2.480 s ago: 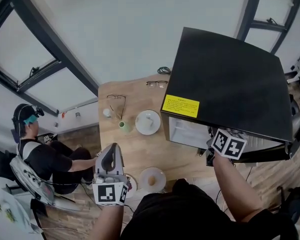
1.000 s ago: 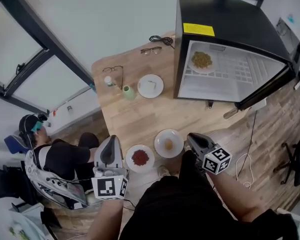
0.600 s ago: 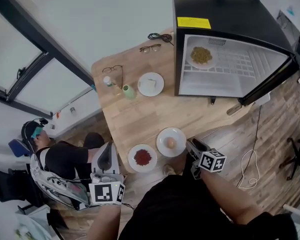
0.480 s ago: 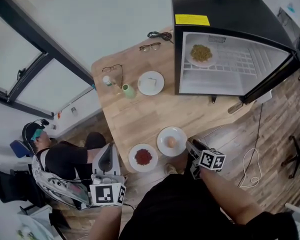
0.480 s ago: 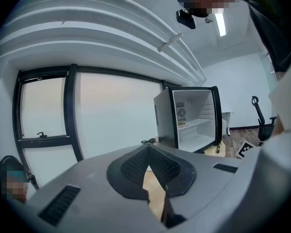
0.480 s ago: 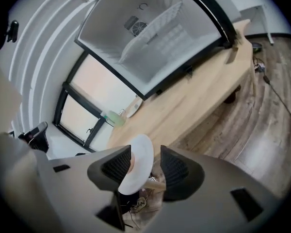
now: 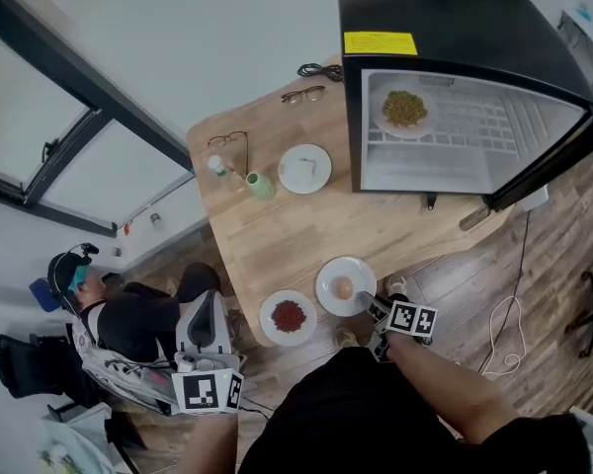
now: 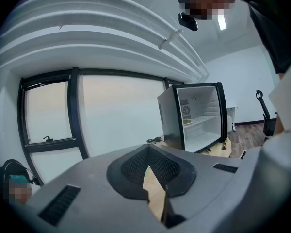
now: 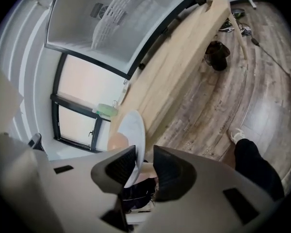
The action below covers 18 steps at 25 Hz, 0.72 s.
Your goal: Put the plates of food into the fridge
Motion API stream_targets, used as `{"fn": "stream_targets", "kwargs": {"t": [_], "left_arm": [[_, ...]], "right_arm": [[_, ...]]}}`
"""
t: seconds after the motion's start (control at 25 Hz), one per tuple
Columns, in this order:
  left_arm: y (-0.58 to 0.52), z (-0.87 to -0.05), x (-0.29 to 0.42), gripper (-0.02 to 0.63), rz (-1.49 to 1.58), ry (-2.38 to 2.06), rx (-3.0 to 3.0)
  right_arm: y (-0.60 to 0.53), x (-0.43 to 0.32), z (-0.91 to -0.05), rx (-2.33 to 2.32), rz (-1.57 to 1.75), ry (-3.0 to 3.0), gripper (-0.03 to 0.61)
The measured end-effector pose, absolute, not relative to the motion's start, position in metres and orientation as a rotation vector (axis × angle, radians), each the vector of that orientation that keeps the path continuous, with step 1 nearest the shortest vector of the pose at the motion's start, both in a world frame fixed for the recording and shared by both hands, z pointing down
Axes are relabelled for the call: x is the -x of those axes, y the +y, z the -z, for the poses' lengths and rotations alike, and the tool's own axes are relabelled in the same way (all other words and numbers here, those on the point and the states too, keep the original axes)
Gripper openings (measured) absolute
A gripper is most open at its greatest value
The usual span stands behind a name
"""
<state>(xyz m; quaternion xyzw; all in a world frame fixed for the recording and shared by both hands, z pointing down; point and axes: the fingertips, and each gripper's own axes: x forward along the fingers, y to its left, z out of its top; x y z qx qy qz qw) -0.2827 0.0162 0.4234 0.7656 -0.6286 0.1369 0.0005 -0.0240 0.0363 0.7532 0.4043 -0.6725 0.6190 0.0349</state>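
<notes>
Plate of tan food (image 7: 328, 274) at near edge of table (image 7: 277, 235), rim between just-closing, not yet pinching jaws of right gripper (image 7: 368, 302), left gripper (image 7: 206, 309) clenched, empty, second plate (image 7: 386, 119) inside open fridge (image 7: 445, 28).

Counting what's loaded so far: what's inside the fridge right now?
Inside the fridge, one plate of greenish food sits on the wire shelf, at its left end; nothing else shows on that shelf. What lies below the shelf cannot be made out.
</notes>
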Motion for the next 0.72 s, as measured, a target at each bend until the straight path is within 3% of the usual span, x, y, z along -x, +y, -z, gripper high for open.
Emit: {"fn": "stream_targets", "kwargs": {"t": [0.08,0.2,0.72], "left_arm": [[0.013,-0.422,0.280,0.003,-0.431,-1.976,-2.404],[0.008,-0.422,0.275,0.003,-0.424,-1.971,-2.411],[-0.022,-0.420,0.237,0.003,-0.335,-1.884,-2.483]], "right_arm": [[0.031,0.027,-0.746,-1.206,-1.897,-2.112,0.069],[0.022,0.028,-0.730,-1.171,-1.938,-2.175,0.034],[-0.012,-0.023,-0.670,-1.330,-1.994,-2.273,0.031]]}}
